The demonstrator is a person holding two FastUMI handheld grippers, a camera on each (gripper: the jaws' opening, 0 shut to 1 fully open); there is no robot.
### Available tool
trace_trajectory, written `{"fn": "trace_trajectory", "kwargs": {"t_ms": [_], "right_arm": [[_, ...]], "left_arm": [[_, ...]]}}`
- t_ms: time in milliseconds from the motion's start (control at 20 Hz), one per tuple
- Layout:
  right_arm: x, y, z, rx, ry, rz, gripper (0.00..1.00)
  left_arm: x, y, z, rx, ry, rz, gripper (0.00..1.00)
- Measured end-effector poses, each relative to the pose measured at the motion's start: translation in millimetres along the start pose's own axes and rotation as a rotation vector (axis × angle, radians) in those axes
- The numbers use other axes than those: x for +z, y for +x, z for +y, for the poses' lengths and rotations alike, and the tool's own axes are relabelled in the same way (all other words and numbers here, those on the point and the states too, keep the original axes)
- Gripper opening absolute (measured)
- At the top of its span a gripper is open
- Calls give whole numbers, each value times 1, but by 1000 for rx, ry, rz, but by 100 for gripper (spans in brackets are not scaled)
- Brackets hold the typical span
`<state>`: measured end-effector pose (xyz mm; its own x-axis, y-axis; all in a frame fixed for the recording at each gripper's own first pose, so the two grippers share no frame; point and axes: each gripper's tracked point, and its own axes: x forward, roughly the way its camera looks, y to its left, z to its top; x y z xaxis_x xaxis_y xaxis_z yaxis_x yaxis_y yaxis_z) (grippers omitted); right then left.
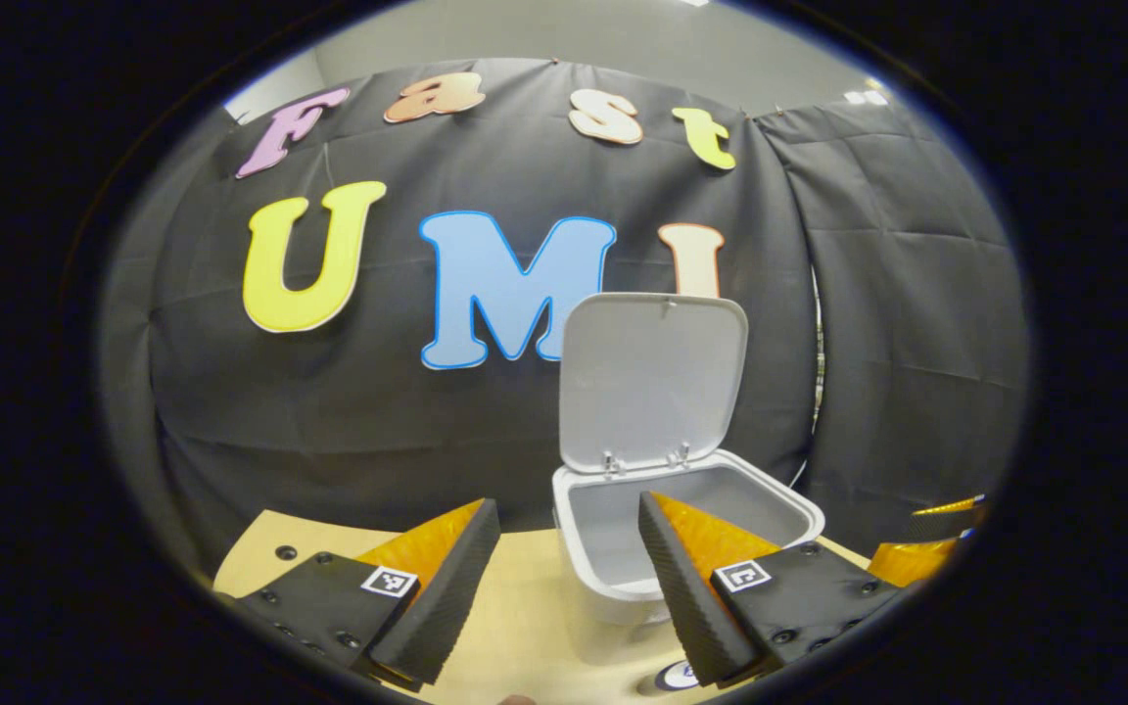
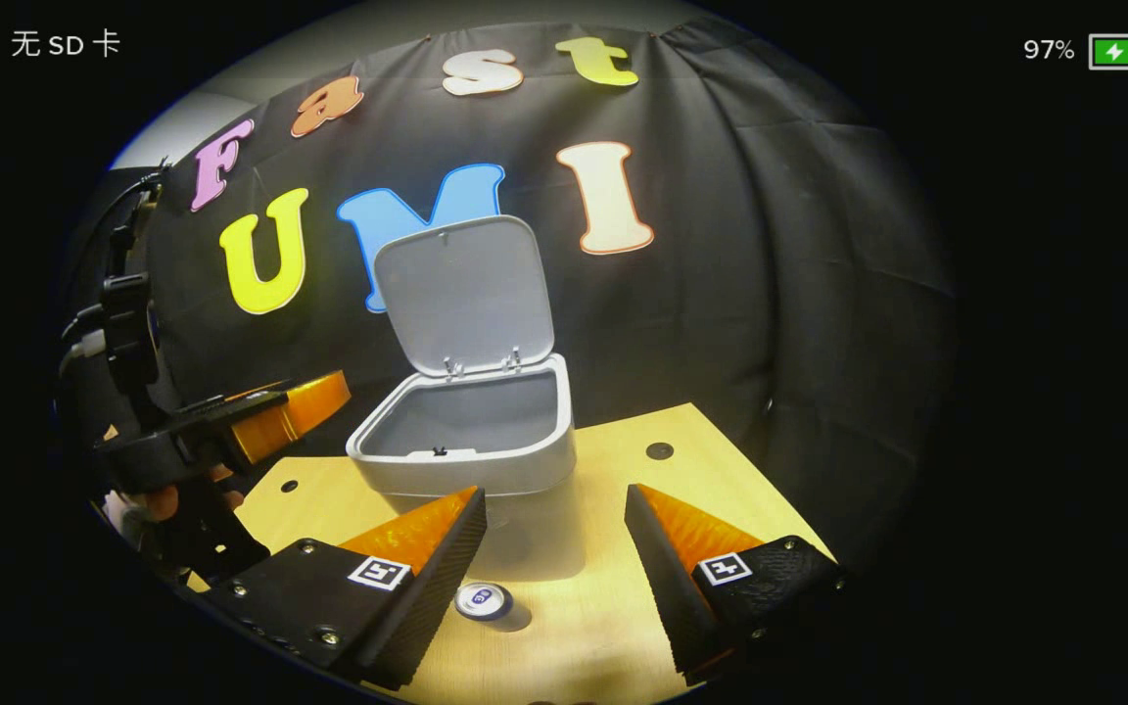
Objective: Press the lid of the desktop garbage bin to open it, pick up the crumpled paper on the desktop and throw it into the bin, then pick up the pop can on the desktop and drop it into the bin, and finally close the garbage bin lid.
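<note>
I am holding both my left gripper [image 1: 569,548] and right gripper [image 2: 554,548] spread apart and empty before the garbage bin [image 2: 471,441], its lid [image 2: 466,294] standing open; the pop can [image 2: 482,600] is standing upright between my right fingers.

Bin wide open, left gripper poised in front of it.

The left gripper [image 1: 569,548] hangs above the wooden desktop [image 1: 525,627] with its fingers spread apart and nothing between them. Just ahead stands the white garbage bin [image 1: 623,578], its lid [image 1: 652,377] flipped up on the rear hinges, upright against the black cloth wall. The bin's inside looks bare from here. A round pop can top [image 1: 674,676] peeks out at the bottom, beside the right finger. The other gripper [image 1: 926,543] pokes in at the right edge.
</note>
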<state>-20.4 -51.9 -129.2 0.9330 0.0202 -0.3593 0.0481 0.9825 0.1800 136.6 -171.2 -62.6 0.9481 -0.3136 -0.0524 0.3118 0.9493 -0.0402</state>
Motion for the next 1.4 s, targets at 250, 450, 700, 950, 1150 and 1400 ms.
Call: {"fn": "trace_trajectory", "kwargs": {"t_ms": [250,450,700,950,1150,1400], "right_arm": [[-37,16,23,55,-43,85,96],[-66,30,43,101,-118,146,98],[-103,47,66,160,-166,229,98],[-137,62,72,177,-216,305,98],[-166,73,70,180,-243,374,98],[-188,81,72,189,-273,424,98]], "left_arm": [[1,-18,28,52,-10,5,96],[4,-34,52,100,-3,5,96],[3,-60,75,155,-21,8,96],[5,-86,99,215,-31,6,96],[4,-104,118,264,-45,10,96],[-4,-123,145,324,-64,26,96]]}}
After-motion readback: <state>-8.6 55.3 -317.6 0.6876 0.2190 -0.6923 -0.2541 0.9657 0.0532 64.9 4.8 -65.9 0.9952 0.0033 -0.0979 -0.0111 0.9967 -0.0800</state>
